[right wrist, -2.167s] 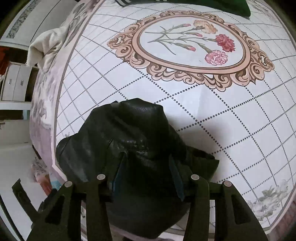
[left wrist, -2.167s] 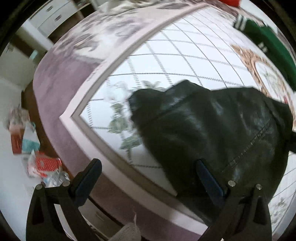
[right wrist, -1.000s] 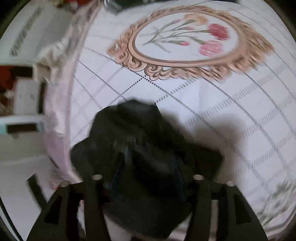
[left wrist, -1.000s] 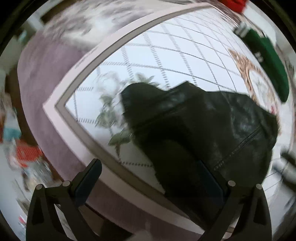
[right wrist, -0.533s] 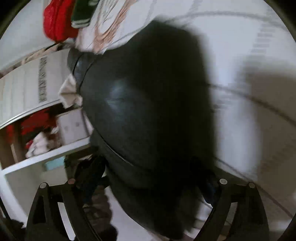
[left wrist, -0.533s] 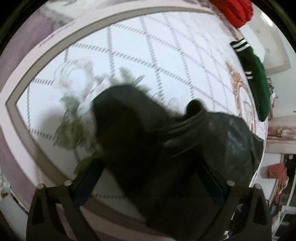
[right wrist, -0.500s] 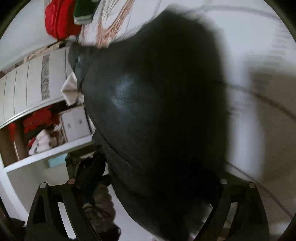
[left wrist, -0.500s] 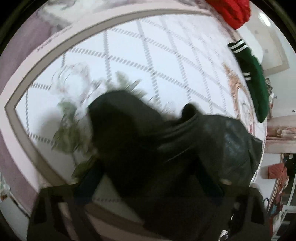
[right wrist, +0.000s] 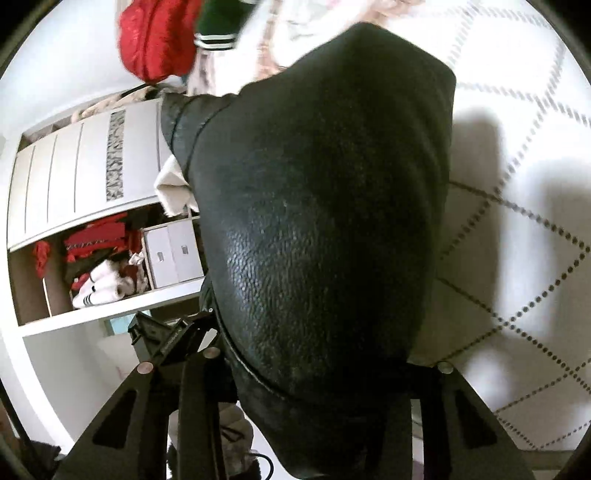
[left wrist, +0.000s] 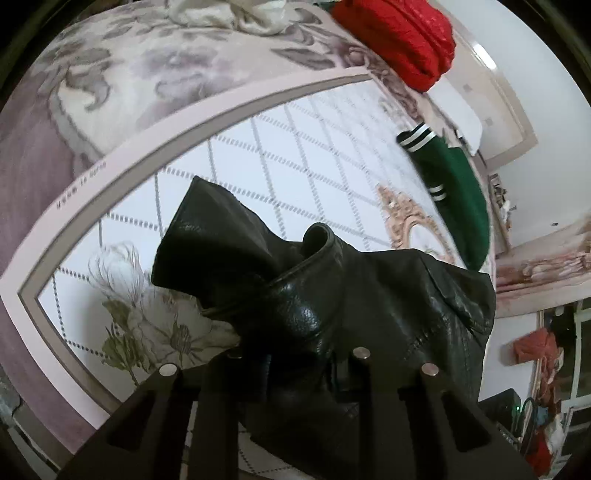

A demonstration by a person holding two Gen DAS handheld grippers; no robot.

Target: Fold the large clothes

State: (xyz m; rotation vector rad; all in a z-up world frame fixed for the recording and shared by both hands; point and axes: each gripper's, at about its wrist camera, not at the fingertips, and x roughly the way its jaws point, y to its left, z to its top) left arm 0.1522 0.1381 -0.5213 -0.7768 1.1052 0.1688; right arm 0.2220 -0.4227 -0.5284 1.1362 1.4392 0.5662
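Note:
A black leather jacket (left wrist: 332,306) is lifted off the white patterned bedspread (left wrist: 280,147). My left gripper (left wrist: 299,369) is shut on the jacket's edge near its collar, with one sleeve hanging out to the left. In the right wrist view the jacket (right wrist: 317,221) fills the frame and drapes over my right gripper (right wrist: 310,373), which is shut on it. The fingertips of both grippers are hidden in the leather.
A green sweater with white stripes (left wrist: 458,192) and a red garment (left wrist: 402,37) lie at the far side of the bed. A cream cloth (left wrist: 229,14) lies on the purple border. An open wardrobe with clothes and white boxes (right wrist: 110,258) stands beyond the bed.
Both grippers have closed on the jacket and raised it off the bedspread. The right gripper has swung so that its view now faces the wardrobe.

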